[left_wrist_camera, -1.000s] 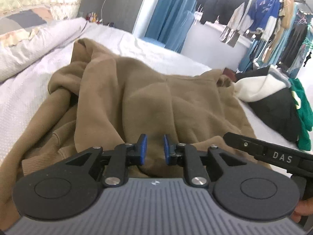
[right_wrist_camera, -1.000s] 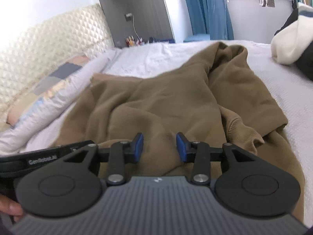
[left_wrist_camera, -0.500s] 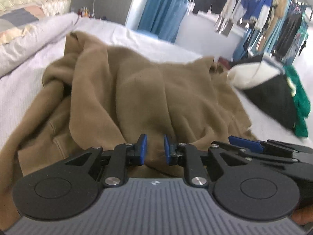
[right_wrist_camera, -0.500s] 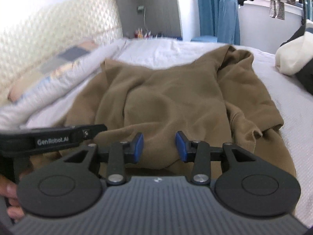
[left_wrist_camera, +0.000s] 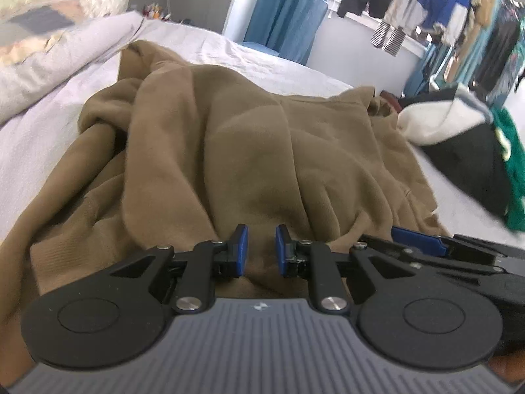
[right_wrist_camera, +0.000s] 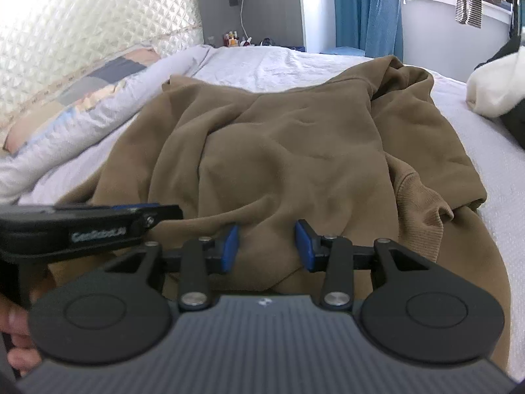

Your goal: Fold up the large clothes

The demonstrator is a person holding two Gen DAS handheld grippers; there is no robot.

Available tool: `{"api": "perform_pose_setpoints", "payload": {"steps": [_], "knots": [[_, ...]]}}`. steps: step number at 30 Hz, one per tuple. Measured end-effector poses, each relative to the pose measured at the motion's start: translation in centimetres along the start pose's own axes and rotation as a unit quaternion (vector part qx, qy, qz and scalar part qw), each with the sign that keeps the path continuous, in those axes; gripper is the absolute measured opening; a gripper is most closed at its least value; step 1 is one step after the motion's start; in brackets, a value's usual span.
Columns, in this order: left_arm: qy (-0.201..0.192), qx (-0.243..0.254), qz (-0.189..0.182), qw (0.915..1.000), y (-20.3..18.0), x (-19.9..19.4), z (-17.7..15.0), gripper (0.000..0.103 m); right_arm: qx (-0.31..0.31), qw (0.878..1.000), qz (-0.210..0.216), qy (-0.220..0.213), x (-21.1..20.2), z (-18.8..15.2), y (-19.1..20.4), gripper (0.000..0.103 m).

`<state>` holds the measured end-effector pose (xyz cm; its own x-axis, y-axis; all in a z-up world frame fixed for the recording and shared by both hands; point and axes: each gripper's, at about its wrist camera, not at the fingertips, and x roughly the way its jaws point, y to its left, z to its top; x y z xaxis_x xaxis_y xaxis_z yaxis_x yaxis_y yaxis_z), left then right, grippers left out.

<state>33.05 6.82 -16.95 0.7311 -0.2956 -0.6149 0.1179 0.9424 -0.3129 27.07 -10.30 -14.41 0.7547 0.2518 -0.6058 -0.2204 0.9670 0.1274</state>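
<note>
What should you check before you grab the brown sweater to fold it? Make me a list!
1. Left gripper open with nothing in it: ok, a narrow gap between the blue pads, no cloth pinched.
2. Right gripper open with nothing in it: ok, wider gap, no cloth pinched.
3. Brown sweater lying flat: not ok, it is rumpled and bunched.
4. A cuff to find: ok, a ribbed cuff shows on the right side.
5. Bed room beyond the sweater: ok, bare sheet there.
6. Other clothes apart from the sweater: cannot tell, the pile lies close by its edge.
</note>
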Motion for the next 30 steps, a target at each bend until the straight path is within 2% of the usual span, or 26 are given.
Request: {"api": "perform_pose_setpoints", "payload": {"steps": [3,6,10,13,16,20,24,25,27,30], "knots": [[-0.003,-0.049,-0.022,0.9986,1.5,-2.5,0.4,0.022,0.033,0.999,0.013,-0.013,-1.8,0.4,-0.8,0.042],[-0.005,-0.061,-0.020,0.9979,2.2,-5.2,0.1,0.028,0.077,0.996,0.032,-0.017,-4.6,0.5,-2.2,0.043],[-0.006,-0.059,-0.009,0.9982,2.6,-8.4,-1.2,0.032,0.099,0.995,0.024,0.001,-7.9,-0.2,-3.6,0.043],[0.002,-0.064,-0.008,0.9979,2.5,-10.0,-2.4,0.035,0.117,0.992,0.023,0.032,-9.4,-0.4,-4.8,0.044],[0.007,-0.061,0.007,0.9981,2.3,-11.5,-3.4,0.038,0.120,0.989,0.033,0.083,-10.4,-0.7,-5.8,0.043],[0.027,-0.073,0.025,0.9966,3.6,-12.8,-4.4,0.047,0.156,0.977,0.025,0.146,-11.4,-1.6,-8.4,0.043],[0.044,-0.098,0.065,0.9921,5.4,-14.4,-4.6,0.054,0.186,0.965,0.008,0.183,-11.1,-2.2,-10.4,0.046],[0.042,-0.104,0.073,0.9909,5.9,-15.0,-4.5,0.055,0.194,0.962,0.005,0.195,-10.8,-2.4,-10.7,0.050],[0.033,-0.116,0.091,0.9885,6.8,-16.3,-4.0,0.064,0.202,0.957,0.003,0.207,-10.6,-2.6,-11.2,0.058],[0.028,-0.135,0.107,0.9846,8.6,-17.4,-2.9,0.068,0.222,0.954,-0.014,0.198,-10.7,-2.5,-12.4,0.084]]}}
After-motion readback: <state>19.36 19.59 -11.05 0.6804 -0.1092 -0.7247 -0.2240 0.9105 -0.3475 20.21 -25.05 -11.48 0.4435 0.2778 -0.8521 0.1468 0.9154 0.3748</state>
